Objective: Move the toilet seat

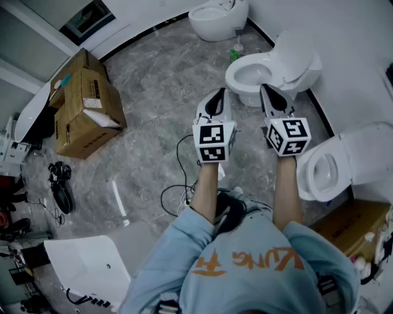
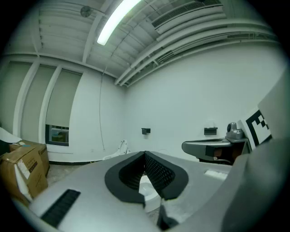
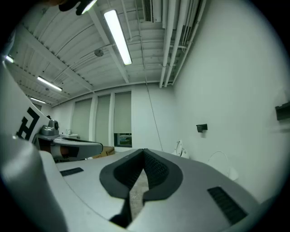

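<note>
A white toilet (image 1: 258, 76) stands against the far wall, straight ahead of me, with its seat and lid (image 1: 298, 58) raised toward the wall and the bowl showing. My left gripper (image 1: 216, 98) and right gripper (image 1: 268, 93) hang side by side just short of it, both shut and holding nothing. In the left gripper view a bit of the white bowl (image 2: 147, 188) shows through the gap below the shut left gripper (image 2: 145, 156). In the right gripper view only floor shows below the shut right gripper (image 3: 144, 154).
A second toilet (image 1: 334, 162) with its lid up stands at the right. A white urinal-like fixture (image 1: 218, 18) sits at the far wall, a green bottle (image 1: 235, 52) beside the middle toilet. Cardboard boxes (image 1: 83, 107) lie at left; cables (image 1: 178, 184) run on the grey floor.
</note>
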`<state>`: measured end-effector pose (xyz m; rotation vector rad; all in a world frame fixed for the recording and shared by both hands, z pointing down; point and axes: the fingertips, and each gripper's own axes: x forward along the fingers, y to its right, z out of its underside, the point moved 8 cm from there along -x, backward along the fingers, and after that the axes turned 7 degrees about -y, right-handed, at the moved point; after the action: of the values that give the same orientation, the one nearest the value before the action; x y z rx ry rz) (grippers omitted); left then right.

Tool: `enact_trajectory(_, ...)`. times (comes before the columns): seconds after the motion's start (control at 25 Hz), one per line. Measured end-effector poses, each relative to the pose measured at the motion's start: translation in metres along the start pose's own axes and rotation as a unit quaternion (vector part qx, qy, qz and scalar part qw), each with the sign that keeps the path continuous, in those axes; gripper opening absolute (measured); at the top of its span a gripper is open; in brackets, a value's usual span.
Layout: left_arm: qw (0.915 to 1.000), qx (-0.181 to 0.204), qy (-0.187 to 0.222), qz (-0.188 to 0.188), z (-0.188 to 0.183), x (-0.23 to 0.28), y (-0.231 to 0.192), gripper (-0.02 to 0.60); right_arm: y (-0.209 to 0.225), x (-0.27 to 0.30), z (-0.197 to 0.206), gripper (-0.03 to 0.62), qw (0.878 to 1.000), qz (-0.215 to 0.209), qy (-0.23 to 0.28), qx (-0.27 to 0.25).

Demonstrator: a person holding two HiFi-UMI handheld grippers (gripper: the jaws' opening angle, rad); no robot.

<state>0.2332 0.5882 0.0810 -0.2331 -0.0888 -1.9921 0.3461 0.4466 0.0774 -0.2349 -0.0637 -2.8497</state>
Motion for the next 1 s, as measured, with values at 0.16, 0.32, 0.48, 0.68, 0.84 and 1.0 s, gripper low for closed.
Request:
enact_trajectory(0.16,1.0000,0.001,0.003,0.002,-0.011,-0.007,0.010,0.002,0.000,-0.011,-0.005,-0.003,1.000,-0.006,0.005,-0.013)
enact_trajectory(0.32,0.9999,0.002,0.014,0.001,-0.022,-0.007,0.018,0.002,0.007,-0.019,-0.012,-0.003,1.000,0.010,0.005,-0.019)
enact_trajectory(0.48,0.9997,0.007,0.022,0.002,-0.030,-0.004,0.025,0.002,0.020,-0.026,-0.017,-0.002,1.000,0.014,0.009,-0.012)
enact_trajectory(0.68,0.9996,0.011,0.026,-0.008,-0.038,-0.001,0.023,0.002,0.036,-0.029,-0.023,-0.002,1.000,0.023,0.017,0.000)
enact_trajectory(0.84,0.9997,0.010,0.023,-0.006,-0.038,0.003,0.012,0.002,0.039,-0.019,-0.024,-0.002,1.000,0.021,0.016,0.003)
enact_trajectory(1.0,0.9998,0.009,0.016,-0.006,-0.041,0.016,-0.008,0.002,0.042,0.005,-0.037,-0.002,1.000,0.013,0.025,-0.003)
